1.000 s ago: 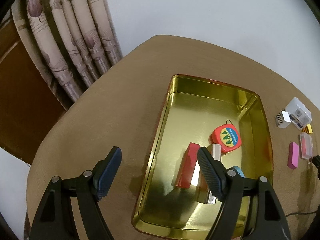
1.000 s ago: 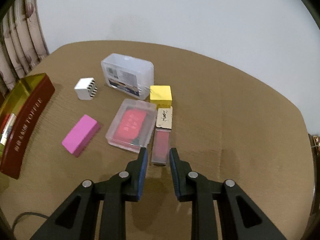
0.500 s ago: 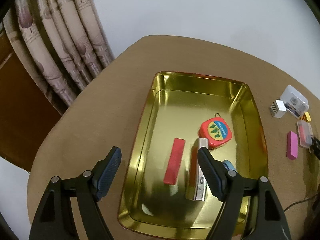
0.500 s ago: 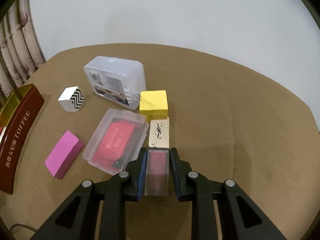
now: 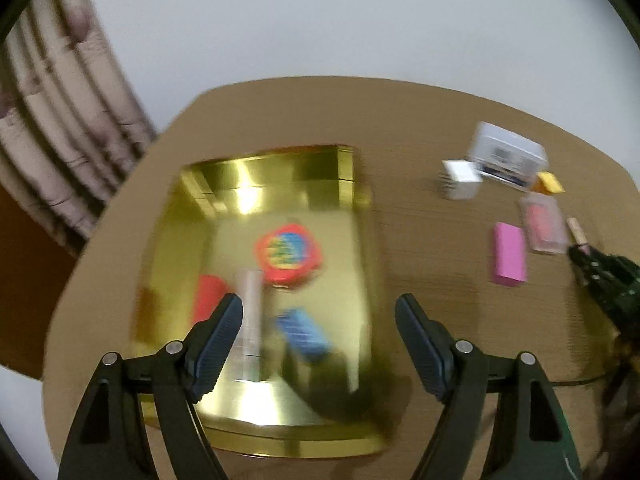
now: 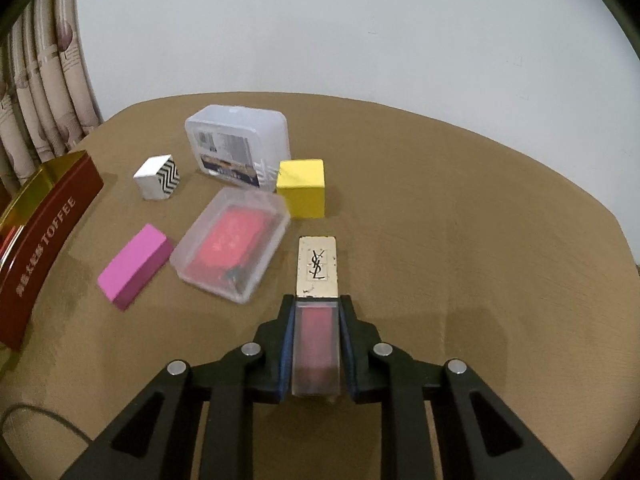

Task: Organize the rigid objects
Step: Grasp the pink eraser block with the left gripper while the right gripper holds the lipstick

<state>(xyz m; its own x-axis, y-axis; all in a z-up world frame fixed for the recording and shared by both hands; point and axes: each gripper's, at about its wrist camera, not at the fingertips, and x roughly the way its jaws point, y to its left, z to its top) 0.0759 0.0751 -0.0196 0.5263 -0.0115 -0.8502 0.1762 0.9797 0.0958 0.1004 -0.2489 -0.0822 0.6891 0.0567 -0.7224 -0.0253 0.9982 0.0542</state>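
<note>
My right gripper [image 6: 316, 312] is shut on a lip gloss tube [image 6: 316, 344] with a gold cap [image 6: 318, 270], lying at table level. To its left lie a clear case with a red card [image 6: 232, 244], a pink block [image 6: 134, 266], a zigzag cube [image 6: 157, 177], a yellow cube [image 6: 302, 188] and a clear plastic box [image 6: 238, 152]. My left gripper [image 5: 318, 320] is open and empty above the gold tin tray [image 5: 360, 240], which holds a red tape measure [image 5: 288, 252], a red bar [image 5: 208, 296], a silver bar [image 5: 248, 312] and a blue item [image 5: 304, 332].
The round brown table [image 6: 460, 220] stands against a white wall. Curtains [image 5: 60, 128] hang at the left. The tin's red side reads TOFFEE [image 6: 44, 248]. A black cable [image 6: 44, 420] lies near the front edge. The left wrist view is motion-blurred.
My right gripper moved forward and closed on the lip gloss tube. My left gripper swung right over the tin, so the loose objects now show at its right.
</note>
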